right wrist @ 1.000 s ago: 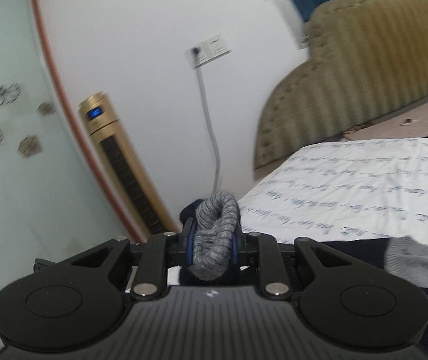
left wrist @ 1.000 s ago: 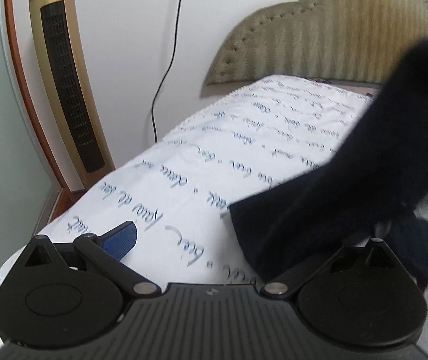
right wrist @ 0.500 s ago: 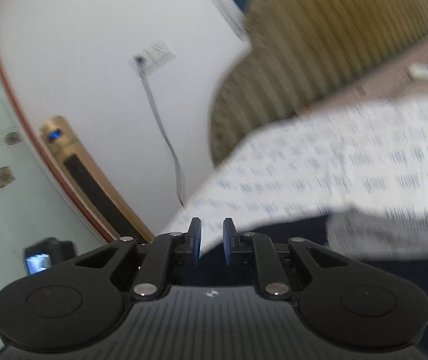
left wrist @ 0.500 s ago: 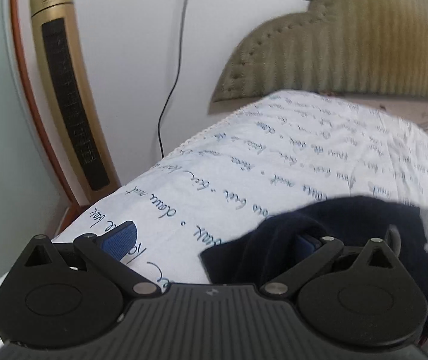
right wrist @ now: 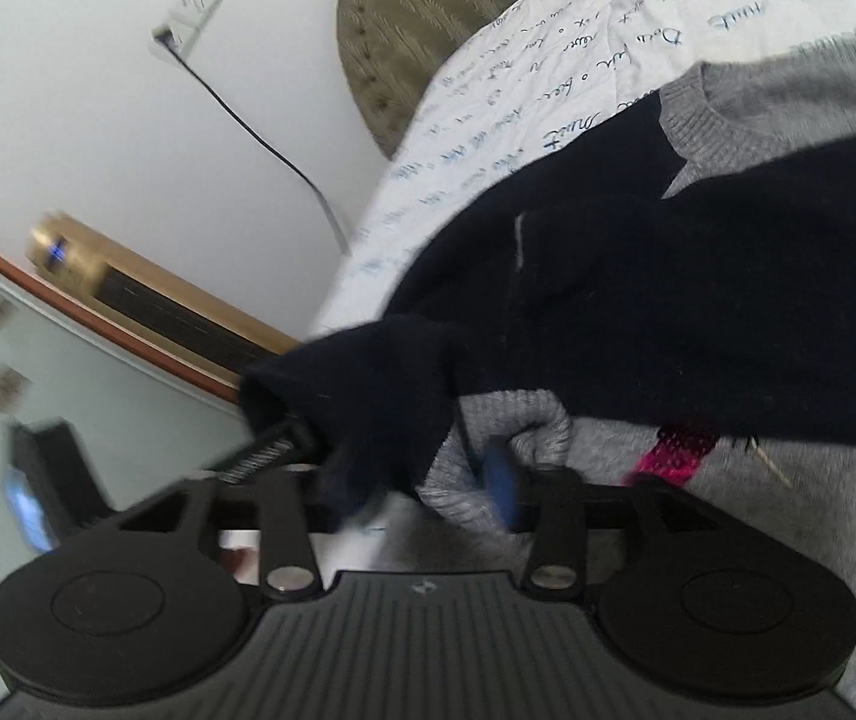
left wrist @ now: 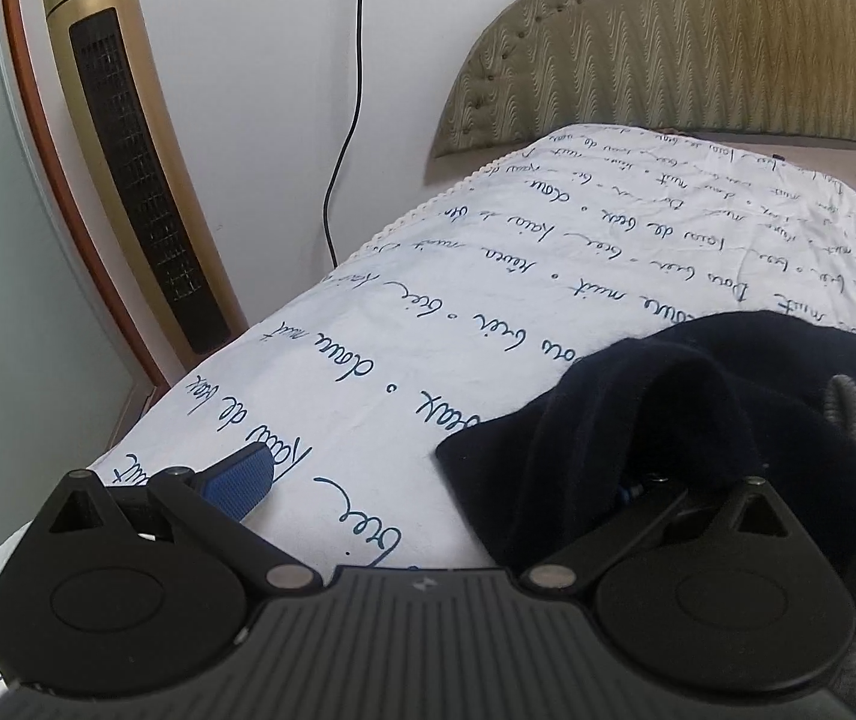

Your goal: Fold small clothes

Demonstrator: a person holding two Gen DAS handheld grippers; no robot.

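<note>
On the bed (left wrist: 548,312), the navy sweater (right wrist: 698,276) now lies lowered. Right gripper (right wrist: 428,480) jaws are opening around the grey cuff (right wrist: 518,426), releasing it; left gripper (left wrist: 440,480) gapes wide, sleeve draped over one finger.

A bed (left wrist: 488,312) covered in a white sheet printed with blue handwriting is carrying the clothes. A dark navy knitted garment with grey ribbed trim (left wrist: 728,408) is lying crumpled near the bed's left edge, partly overlapping a grey knitted garment (right wrist: 788,90) spreading toward the middle of the bed.
</note>
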